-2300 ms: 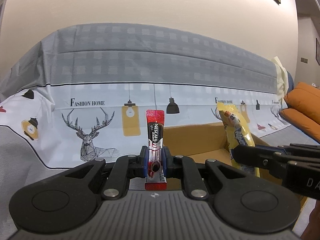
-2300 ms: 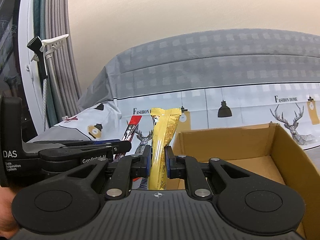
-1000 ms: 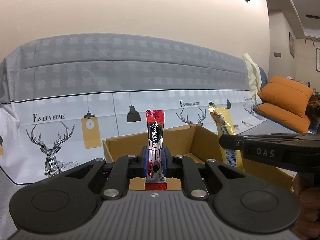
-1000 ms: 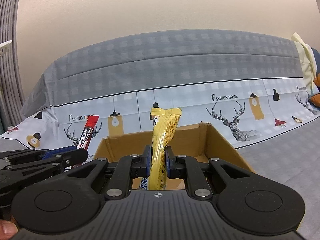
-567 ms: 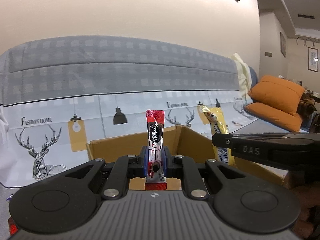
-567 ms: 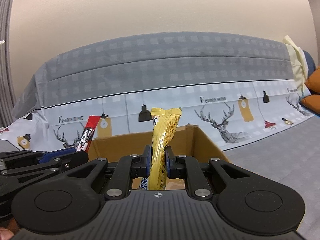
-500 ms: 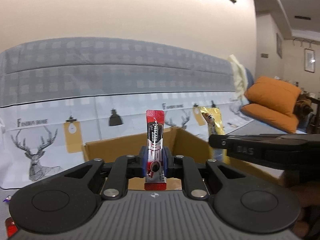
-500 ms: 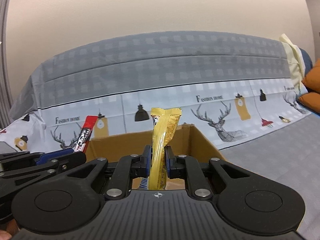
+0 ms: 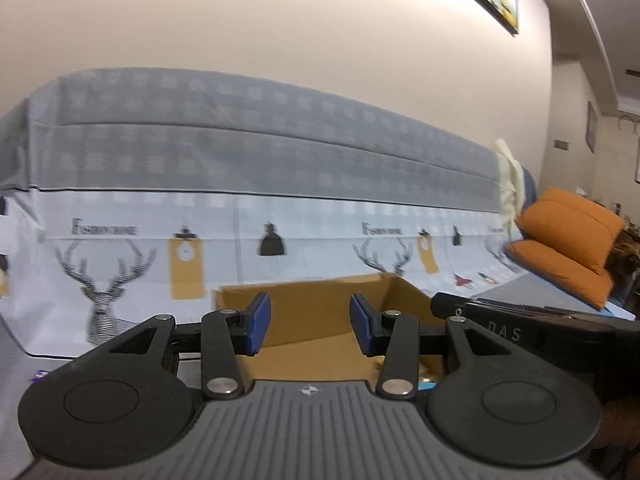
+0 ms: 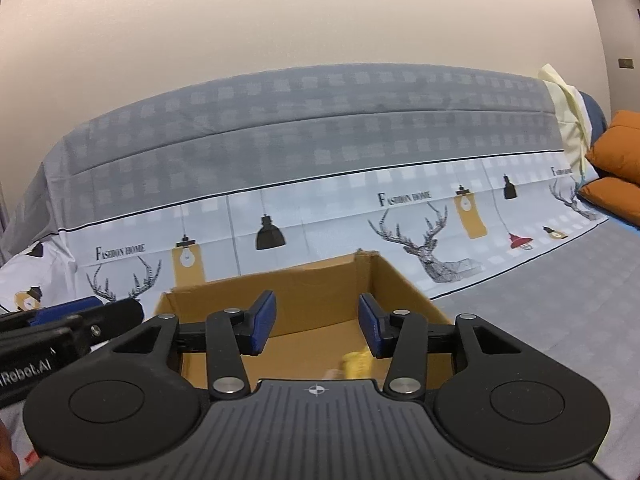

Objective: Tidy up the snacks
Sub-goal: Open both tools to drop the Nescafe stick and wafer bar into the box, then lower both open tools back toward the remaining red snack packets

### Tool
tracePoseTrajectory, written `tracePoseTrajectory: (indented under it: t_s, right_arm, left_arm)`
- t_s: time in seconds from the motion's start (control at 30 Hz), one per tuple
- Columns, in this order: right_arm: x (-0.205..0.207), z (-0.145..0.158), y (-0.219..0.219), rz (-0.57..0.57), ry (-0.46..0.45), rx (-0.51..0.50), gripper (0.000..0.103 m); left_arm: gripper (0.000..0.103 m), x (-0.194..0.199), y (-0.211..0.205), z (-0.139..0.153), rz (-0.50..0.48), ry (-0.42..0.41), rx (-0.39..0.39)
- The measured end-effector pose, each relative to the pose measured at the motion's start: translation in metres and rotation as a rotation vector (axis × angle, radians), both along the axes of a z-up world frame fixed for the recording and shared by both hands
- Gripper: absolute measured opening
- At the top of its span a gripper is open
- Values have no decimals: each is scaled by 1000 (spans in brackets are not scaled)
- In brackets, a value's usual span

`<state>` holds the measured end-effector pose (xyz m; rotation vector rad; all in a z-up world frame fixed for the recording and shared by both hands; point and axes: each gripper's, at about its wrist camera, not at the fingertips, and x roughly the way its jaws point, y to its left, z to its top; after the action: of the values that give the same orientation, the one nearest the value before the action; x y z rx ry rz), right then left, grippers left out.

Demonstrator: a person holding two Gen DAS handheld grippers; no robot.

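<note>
Left gripper [image 9: 310,322] with blue pads spread apart and bare, right gripper [image 10: 316,324] likewise spread, both above the cardboard box [image 10: 404,292], blurred yellow snack packet [image 10: 356,364] apparently lying inside, deer-print cloth [image 10: 400,216] behind.

Both views were evenly lit by soft, warm indoor light with no hard shadows or glare; the beige wall [image 9: 280,20] dimmed to a vignette in the corners. The left wrist view was motion-blurred, smearing the deer print on the sofa cover [image 9: 104,280] and its lettering, while the right wrist view was sharper, with only the yellow snack [image 10: 356,364] in the cardboard box [image 10: 312,296] blurred. Strong fisheye distortion bowed the sofa cover's top edge in both views, and the black gripper bodies up close looked dark and flat.
</note>
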<state>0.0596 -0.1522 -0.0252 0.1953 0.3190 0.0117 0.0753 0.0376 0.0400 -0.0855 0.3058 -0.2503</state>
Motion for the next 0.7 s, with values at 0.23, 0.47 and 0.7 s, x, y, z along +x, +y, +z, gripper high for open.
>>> tracePoseTrajectory:
  t_s: [0.23,0.47,0.7]
  right_arm:
    - [-12,6,50,90,-51,21,48]
    - [-40,12,123,298,-113,14,48]
    - [-49,-11,191,482,-12,16,33]
  left_arm:
    - [48,-35,51,21,57,-73,80]
    - [45,-58,134,12,281,100,39]
    - [18,-57,177,11,425,112,40]
